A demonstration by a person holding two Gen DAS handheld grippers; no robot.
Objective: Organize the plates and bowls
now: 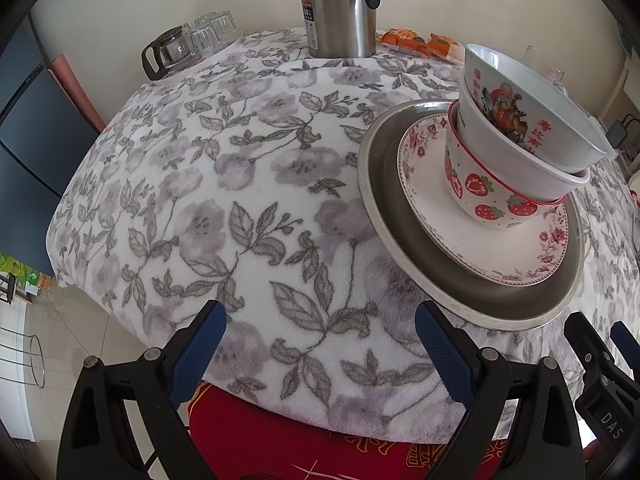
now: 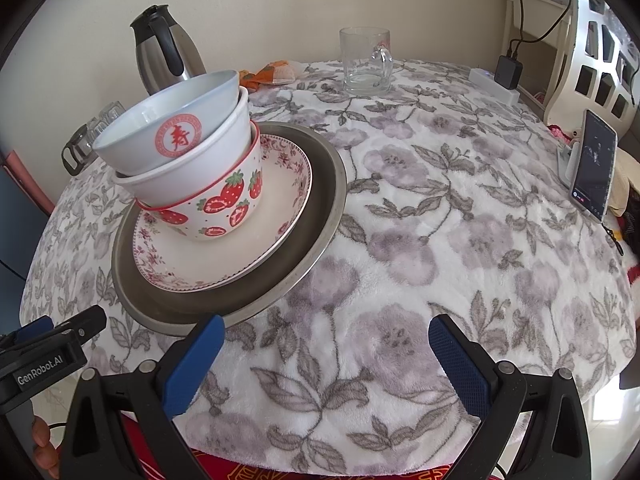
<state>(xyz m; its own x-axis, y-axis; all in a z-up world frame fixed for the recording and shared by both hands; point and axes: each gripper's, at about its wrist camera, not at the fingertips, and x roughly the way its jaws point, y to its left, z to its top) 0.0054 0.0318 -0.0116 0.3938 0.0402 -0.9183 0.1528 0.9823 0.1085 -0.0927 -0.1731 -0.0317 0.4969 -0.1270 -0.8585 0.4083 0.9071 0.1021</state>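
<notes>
bowls (image 2: 192,168) nested on stacked plates (image 2: 280,184)

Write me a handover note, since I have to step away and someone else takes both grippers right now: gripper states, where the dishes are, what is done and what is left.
Left gripper: open, empty, over the near table edge.
Right gripper: open, empty, beside the stack.
Dishes: one stack on the floral tablecloth. Metal plate at the bottom, floral plate on it, then strawberry bowl, plain white bowl and red-character bowl nested on top.
Done: plates and bowls look gathered by size.
Left: the upper bowls sit tilted; probably straighten them. No other loose plates or bowls are visible.
</notes>
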